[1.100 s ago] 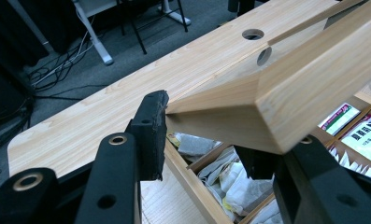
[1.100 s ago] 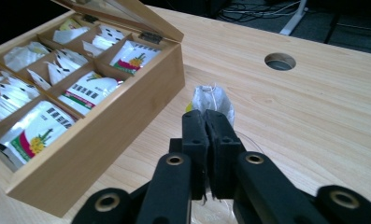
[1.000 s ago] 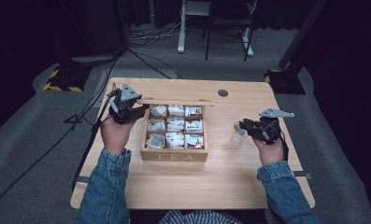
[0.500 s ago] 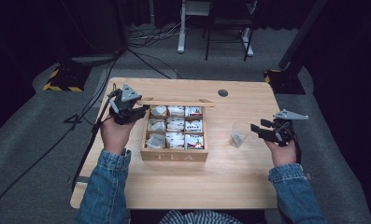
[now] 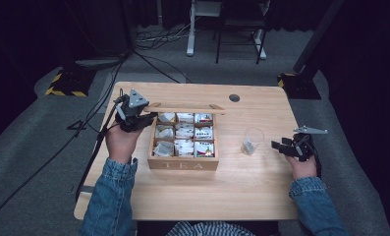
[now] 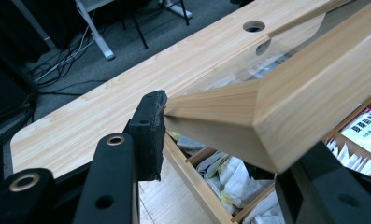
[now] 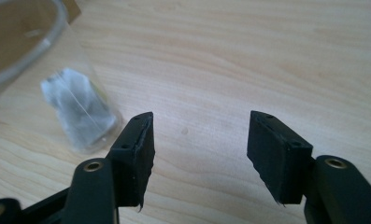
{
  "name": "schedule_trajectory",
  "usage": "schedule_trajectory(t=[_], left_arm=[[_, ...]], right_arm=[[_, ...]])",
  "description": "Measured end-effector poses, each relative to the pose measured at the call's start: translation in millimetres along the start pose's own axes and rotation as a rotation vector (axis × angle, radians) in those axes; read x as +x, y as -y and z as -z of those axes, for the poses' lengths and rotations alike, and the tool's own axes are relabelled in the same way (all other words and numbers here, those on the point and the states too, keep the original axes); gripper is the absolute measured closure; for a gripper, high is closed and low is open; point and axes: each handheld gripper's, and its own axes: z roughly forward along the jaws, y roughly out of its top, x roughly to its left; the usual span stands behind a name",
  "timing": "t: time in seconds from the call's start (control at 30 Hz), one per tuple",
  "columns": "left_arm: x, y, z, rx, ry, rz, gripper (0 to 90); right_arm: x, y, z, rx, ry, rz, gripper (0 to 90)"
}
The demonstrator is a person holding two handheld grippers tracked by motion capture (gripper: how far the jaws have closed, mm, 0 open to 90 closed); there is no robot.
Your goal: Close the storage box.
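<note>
Since 1 s ago the right gripper (image 5: pixel 287 147) has pulled back toward 3 o'clock, off the clear cup (image 5: pixel 252 141); cup now stands alone on the table (image 5: pixel 241 196), just right of the tea box (image 5: pixel 183 142), w/ a white tea bag (image 5: pixel 248 146) inside. Left gripper (image 5: pixel 142 119) unchanged at the box's 9–10 o'clock corner.

High view: box open, lid (image 5: pixel 185 109) raised along its back edge, compartments packed w/ white sachets, "TEA" on the front wall.

Left gripper view adds what the high view can't: jaws clamped on the lid's corner (image 6: pixel 230 109), pale wood, mitred joint, sachets (image 6: pixel 230 175) below.

Right gripper view: jaws wide apart over bare table, nothing between them; cup (image 7: pixel 57 79) at 10 o'clock, near the left jaw, tea bag (image 7: pixel 75 107) crumpled at its bottom.
</note>
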Motion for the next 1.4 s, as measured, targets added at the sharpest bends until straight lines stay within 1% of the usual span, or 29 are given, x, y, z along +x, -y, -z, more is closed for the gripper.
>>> schedule_trajectory(t=[0.07, 0.1, 0.17, 0.2, 0.3, 0.37, 0.43, 0.47, 0.5, 0.53, 0.57, 0.6, 0.63, 0.67, 0.7, 0.73, 0.77, 0.8, 0.87, 0.9, 0.97, 1.0, 1.07, 1.1, 1.17, 1.23, 1.3, 1.33, 1.4], left_arm=[[-1.1, 0.3, 0.2, 0.005, -0.004, -0.005, 55.4], [-4.7, 1.5, 0.5, 0.022, -0.009, -0.014, 54.9], [-6.3, 2.0, 0.5, 0.028, -0.014, -0.016, 54.8], [-8.8, 3.9, 1.2, 0.046, -0.021, -0.027, 54.8], [-10.1, 7.2, 1.3, 0.060, -0.009, -0.008, 53.8], [-9.6, 9.9, 1.7, 0.073, -0.001, -0.007, 53.6], [-9.1, 11.5, 1.7, 0.078, 0.008, 0.001, 53.6], [-9.2, 14.8, 1.8, 0.086, 0.020, 0.011, 53.1], [-9.2, 14.8, 1.8, 0.086, 0.020, 0.011, 52.9], [-10.8, 17.7, 1.5, 0.090, 0.023, 0.026, 52.8], [-10.8, 17.7, 1.5, 0.090, 0.023, 0.026, 53.6], [-14.1, 16.9, 8.4, 0.106, 0.018, 0.058, 53.6], [-17.2, 15.0, 12.5, 0.106, 0.014, 0.071, 52.8], [-26.9, 11.4, 18.3, 0.143, -0.033, 0.020, 53.0], [-26.9, 11.4, 18.3, 0.143, -0.033, 0.020, 52.3], [-27.2, 11.7, 16.6, 0.193, -0.011, 0.024, 50.3], [-27.2, 11.7, 16.6, 0.193, -0.011, 0.024, 52.0], [-20.8, 18.2, 12.5, 0.227, 0.027, 0.066, 53.8], [-15.2, 24.1, 8.6, 0.226, 0.091, 0.104, 52.6], [-14.3, 25.5, 8.0, 0.229, 0.110, 0.115, 53.0], [-16.6, 25.7, 9.9, 0.230, 0.104, 0.108, 53.0], [-18.0, 26.1, 10.2, 0.233, 0.109, 0.103, 52.9], [-23.3, 28.1, 8.4, 0.257, 0.107, 0.094, 53.2], [-25.8, 29.6, 7.0, 0.273, 0.113, 0.086, 53.3], [-27.8, 30.8, 6.1, 0.284, 0.113, 0.083, 53.2], [-33.9, 33.3, 2.2, 0.332, 0.106, 0.063, 51.1], [-36.4, 34.2, 2.2, 0.341, 0.098, 0.060, 51.6], [-37.5, 34.9, 3.1, 0.355, 0.103, 0.056, 51.7], [-38.6, 35.5, 4.3, 0.365, 0.109, 0.054, 51.9]], right_arm=[[-1.1, 4.5, -6.5, 0.025, -0.003, -0.005, 41.9], [-1.8, 6.8, -10.1, 0.038, -0.006, -0.005, 41.9], [-1.8, 8.7, -13.6, 0.048, -0.009, -0.009, 41.9], [-1.9, 9.6, -16.0, 0.054, -0.013, -0.009, 41.9], [-2.8, 10.6, -21.4, 0.072, -0.009, 0.001, 41.7], [-3.9, 11.6, -25.5, 0.083, -0.013, -0.008, 41.0], [-4.6, 11.8, -27.4, 0.079, -0.005, 0.005, 39.9], [-5.3, 12.0, -28.0, 0.074, 0.001, 0.011, 39.1], [-5.7, 12.6, -28.4, 0.067, 0.006, 0.016, 38.1], [-5.3, 13.4, -29.5, 0.057, 0.016, 0.030, 36.0], [-5.3, 13.4, -29.5, 0.057, 0.016, 0.030, 36.0], [-4.2, 14.3, -31.2, 0.047, 0.032, 0.055, 33.5], [3.1, 19.9, -36.9, 0.004, 0.052, 0.140, 30.2], [3.1, 20.0, -36.9, 0.002, 0.052, 0.141, 31.6], [3.1, 20.0, -36.9, 0.002, 0.052, 0.141, 31.6], [2.1, 20.0, -36.3, -0.003, 0.059, 0.127, 34.6], [2.1, 20.0, -36.3, -0.003, 0.059, 0.127, 34.6], [0.6, 19.6, -36.3, -0.004, 0.054, 0.127, 35.7], [-1.3, 18.6, -37.2, -0.005, 0.058, 0.121, 35.8], [-1.5, 18.4, -37.4, -0.006, 0.062, 0.122, 35.9], [-1.2, 18.5, -37.5, -0.008, 0.065, 0.123, 35.9], [-1.2, 18.5, -37.5, -0.008, 0.065, 0.123, 35.9], [-1.2, 18.5, -37.5, -0.008, 0.065, 0.123, 35.9], [-1.0, 18.5, -37.4, -0.007, 0.065, 0.121, 35.9], [-0.9, 18.6, -37.3, -0.007, 0.066, 0.120, 35.9], [-1.1, 18.8, -37.3, -0.009, 0.066, 0.125, 35.9], [-1.2, 18.8, -37.2, -0.009, 0.066, 0.125, 35.9], [-1.2, 18.8, -37.2, -0.009, 0.066, 0.125, 35.9], [-1.1, 18.9, -37.2, -0.009, 0.066, 0.125, 35.8]])
